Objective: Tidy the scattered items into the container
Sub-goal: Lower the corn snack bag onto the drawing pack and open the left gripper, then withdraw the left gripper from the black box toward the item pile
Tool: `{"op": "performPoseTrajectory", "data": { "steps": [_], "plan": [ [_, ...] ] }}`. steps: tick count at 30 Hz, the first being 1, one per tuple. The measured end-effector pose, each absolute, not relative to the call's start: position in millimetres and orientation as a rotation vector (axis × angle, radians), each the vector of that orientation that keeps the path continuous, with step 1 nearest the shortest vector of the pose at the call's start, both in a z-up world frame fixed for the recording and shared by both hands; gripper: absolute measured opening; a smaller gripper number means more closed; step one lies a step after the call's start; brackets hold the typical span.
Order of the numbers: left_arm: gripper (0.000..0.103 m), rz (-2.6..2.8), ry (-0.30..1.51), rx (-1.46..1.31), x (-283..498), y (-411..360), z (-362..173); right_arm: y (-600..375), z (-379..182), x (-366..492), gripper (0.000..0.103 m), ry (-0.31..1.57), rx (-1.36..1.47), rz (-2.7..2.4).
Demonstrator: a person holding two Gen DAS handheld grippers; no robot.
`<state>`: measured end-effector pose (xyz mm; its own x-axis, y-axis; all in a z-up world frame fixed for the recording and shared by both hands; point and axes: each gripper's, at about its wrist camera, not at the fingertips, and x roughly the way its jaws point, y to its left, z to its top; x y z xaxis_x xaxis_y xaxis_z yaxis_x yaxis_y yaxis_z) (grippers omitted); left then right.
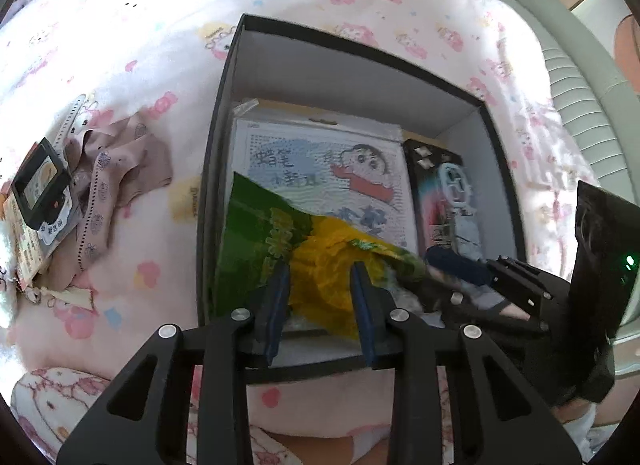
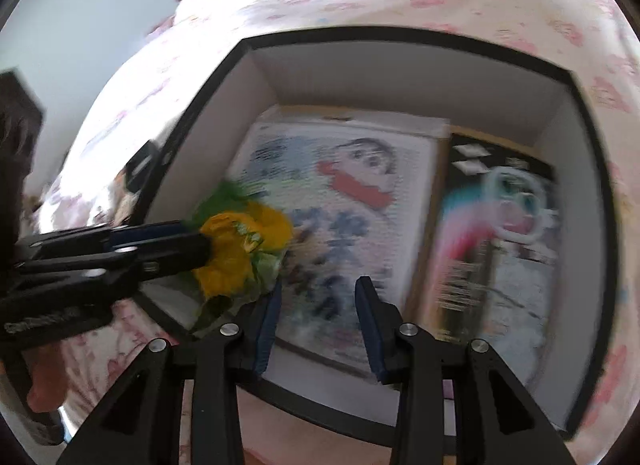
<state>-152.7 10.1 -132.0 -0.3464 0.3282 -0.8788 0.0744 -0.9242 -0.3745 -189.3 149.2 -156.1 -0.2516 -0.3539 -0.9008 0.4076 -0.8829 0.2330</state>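
Note:
A black box (image 1: 218,137) with a white lining sits on the bed; it also shows in the right wrist view (image 2: 400,35). Inside lie a cartoon picture pack (image 1: 320,169) and a black packaged item (image 1: 444,193). My left gripper (image 1: 322,293) is shut on a green and yellow snack bag (image 1: 272,233) and holds it over the box's near left corner; the bag also shows in the right wrist view (image 2: 236,249). My right gripper (image 2: 316,297) is open and empty above the box.
On the bedsheet left of the box lie a mauve patterned cloth (image 1: 120,169), a small black gadget (image 1: 40,185) and some paper packets (image 1: 24,249). A pale chair or frame (image 1: 580,105) stands at the right.

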Motion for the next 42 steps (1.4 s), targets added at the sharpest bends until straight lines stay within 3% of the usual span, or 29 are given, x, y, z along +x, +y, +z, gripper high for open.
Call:
{"op": "performPoseTrajectory", "data": {
  "steps": [8,9,18,35,42],
  "plan": [
    [0.03,2.39,-0.541,-1.59,-136,27,-118,174,-131,-159,0.035,-0.152,1.421,-2.293],
    [0.025,2.394,-0.528,-1.58,-133,30,-115,173,-128,-151,0.035,-0.156,1.397,-2.305],
    [0.025,2.433,-0.44,-1.46,-105,32,-74,173,-88,-119,0.035,-0.182,1.314,-2.382],
    [0.027,2.58,-0.369,-1.382,-49,-29,-33,114,-43,-69,0.035,-0.097,1.218,-2.335],
    [0.027,2.62,-0.436,-1.369,-34,-64,-37,79,-42,-62,0.036,-0.05,1.214,-2.278]
  ]
}}
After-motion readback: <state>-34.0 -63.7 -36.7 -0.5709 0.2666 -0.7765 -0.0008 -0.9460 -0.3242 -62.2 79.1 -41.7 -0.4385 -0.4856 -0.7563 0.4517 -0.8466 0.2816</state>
